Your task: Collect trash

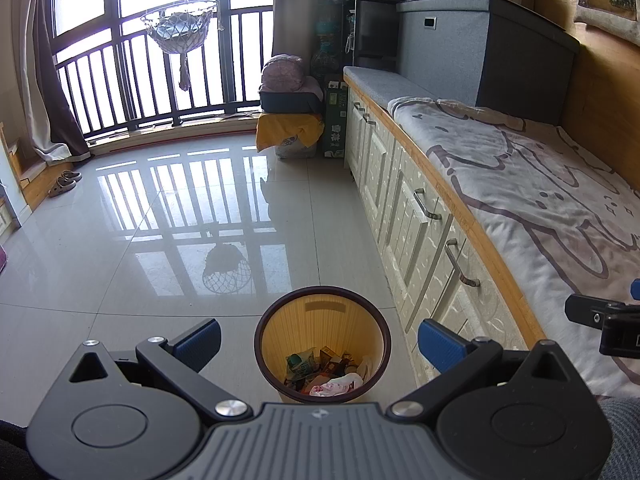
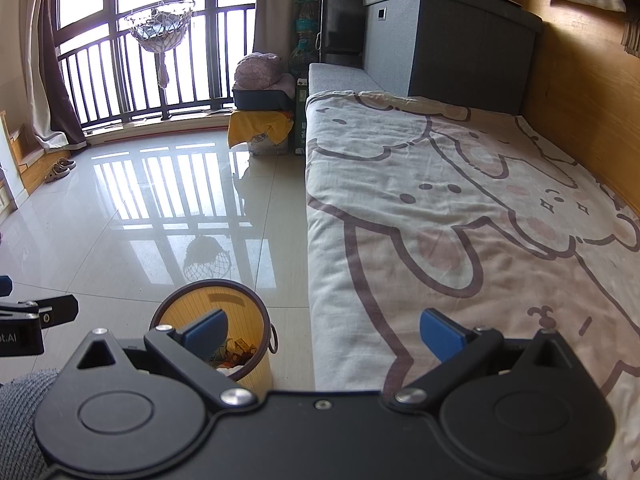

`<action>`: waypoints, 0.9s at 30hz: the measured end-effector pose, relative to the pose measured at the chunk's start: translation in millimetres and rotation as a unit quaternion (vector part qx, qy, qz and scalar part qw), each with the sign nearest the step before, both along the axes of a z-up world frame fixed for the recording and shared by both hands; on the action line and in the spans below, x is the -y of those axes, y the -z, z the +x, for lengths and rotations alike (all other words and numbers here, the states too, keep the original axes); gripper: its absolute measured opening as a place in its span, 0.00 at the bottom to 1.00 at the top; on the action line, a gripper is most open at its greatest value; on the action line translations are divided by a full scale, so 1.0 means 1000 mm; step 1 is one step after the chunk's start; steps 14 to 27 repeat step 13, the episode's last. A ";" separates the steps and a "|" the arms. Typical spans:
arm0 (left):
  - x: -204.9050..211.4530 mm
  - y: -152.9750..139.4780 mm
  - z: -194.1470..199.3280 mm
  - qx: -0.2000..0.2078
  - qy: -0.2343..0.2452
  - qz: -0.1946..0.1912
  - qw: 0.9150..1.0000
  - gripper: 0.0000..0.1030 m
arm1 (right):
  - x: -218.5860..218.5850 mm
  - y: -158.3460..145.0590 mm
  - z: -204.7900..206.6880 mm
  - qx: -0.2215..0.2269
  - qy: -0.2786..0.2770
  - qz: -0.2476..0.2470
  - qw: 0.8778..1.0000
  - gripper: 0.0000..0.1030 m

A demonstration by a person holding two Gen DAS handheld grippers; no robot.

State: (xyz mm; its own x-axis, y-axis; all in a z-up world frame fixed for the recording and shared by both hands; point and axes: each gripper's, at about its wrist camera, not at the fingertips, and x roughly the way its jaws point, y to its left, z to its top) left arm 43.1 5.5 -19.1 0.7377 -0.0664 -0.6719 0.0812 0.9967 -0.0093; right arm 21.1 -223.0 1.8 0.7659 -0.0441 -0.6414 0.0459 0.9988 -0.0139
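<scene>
The left gripper (image 1: pixel 319 340) hung over the floor with its blue fingers (image 1: pixel 199 340) spread wide and nothing between them. Straight below that gap stood the bin (image 1: pixel 376 320) — a yellow ribbed tub with a dark rim — on the pale tiled floor (image 1: pixel 160 240), just beside the white drawers (image 1: pixel 416 232) under the bed. In its bottom lay the trash (image 1: pixel 328 372): crumpled wrappers, a green scrap and some white-and-pink tissue.

The right gripper (image 2: pixel 324 334) was also spread, holding nothing, and sat over the near edge of the bed; its left pad overlapped the bin (image 2: pixel 244 312) in that view, though whether it touched I could not tell. Part of the right gripper showed at the right edge of the left camera's view, and part of the left one at the left edge of the right camera's.

Further off, the blanket (image 2: pixel 460 208) with a cartoon print covered the bed — wrinkled, with nothing lying on it. Beyond it stood a grey storage box (image 2: pixel 452 40) against the wooden wall. Across the floor, a pair of slippers (image 1: pixel 64 182) lay near the curtain, and a net basket (image 1: pixel 180 28) hung before the railed window.
</scene>
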 end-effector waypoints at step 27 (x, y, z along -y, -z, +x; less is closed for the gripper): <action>-0.006 0.001 -0.005 -0.002 -0.003 0.002 1.000 1.00 | 0.000 0.000 0.001 0.000 0.000 0.000 1.000 1.00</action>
